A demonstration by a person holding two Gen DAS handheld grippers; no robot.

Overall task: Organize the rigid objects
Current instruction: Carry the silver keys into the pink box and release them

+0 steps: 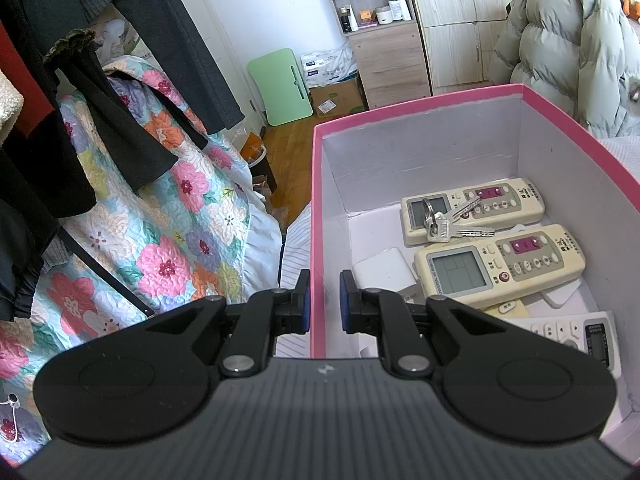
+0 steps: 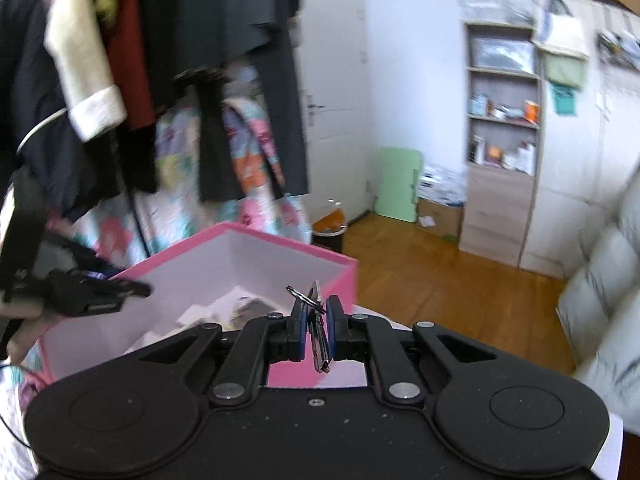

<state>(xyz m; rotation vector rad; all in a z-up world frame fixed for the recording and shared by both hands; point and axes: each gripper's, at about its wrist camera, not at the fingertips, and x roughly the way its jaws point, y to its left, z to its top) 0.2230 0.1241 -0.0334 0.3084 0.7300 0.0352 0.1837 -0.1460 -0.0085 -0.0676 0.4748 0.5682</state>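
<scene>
A pink box (image 1: 318,200) with a white inside holds two cream remote controls (image 1: 500,264), a bunch of keys (image 1: 444,220), a white adapter (image 1: 384,268) and a white remote (image 1: 572,330). My left gripper (image 1: 323,300) is shut on the box's left wall, one finger on each side. In the right wrist view my right gripper (image 2: 317,328) is shut on a small metal folding tool (image 2: 318,340) with a key-like tip, held above the near edge of the pink box (image 2: 280,236). The left gripper (image 2: 92,296) shows at the box's far left.
A floral quilt (image 1: 160,220) and dark hanging clothes (image 1: 140,40) are to the left. A grey puffer jacket (image 1: 568,40), a wooden cabinet with shelves (image 1: 384,48), a green folding table (image 1: 280,84) and cardboard boxes stand on the wooden floor beyond.
</scene>
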